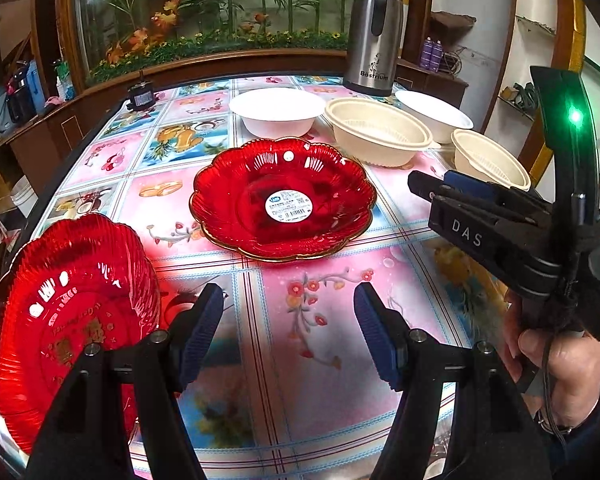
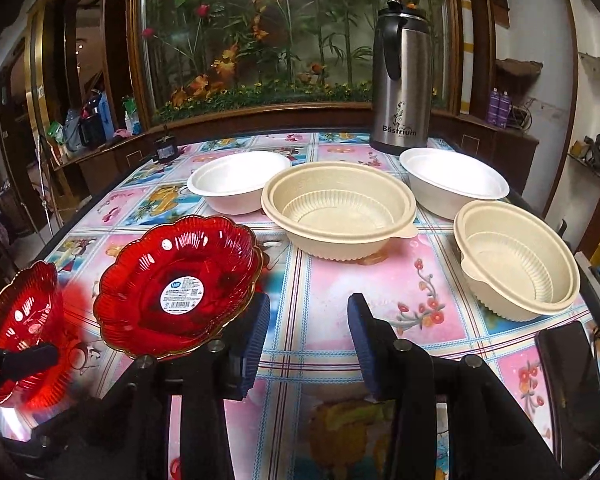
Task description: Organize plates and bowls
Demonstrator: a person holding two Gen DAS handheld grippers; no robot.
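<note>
A red glass plate with a white sticker [image 1: 284,204] lies mid-table. A second red plate [image 1: 72,320] sits at the near left corner, just outside my left gripper [image 1: 288,308], which stands open over bare tablecloth. My right gripper [image 2: 308,320] is open with nothing between its pads. Its left finger [image 2: 256,332] is right beside the stickered plate's [image 2: 180,284] near rim. Behind are two white bowls [image 2: 236,184] [image 2: 452,184], a large beige bowl [image 2: 336,216] and a smaller beige bowl [image 2: 516,256]. A hand holds the right gripper [image 1: 432,184] at the right of the left wrist view.
A steel thermos jug [image 2: 400,80] stands at the table's far edge, and a small black object [image 2: 164,148] at the far left. The flowered tablecloth [image 1: 320,280] shows in front of both grippers. A wooden cabinet with glass and artificial flowers stands behind.
</note>
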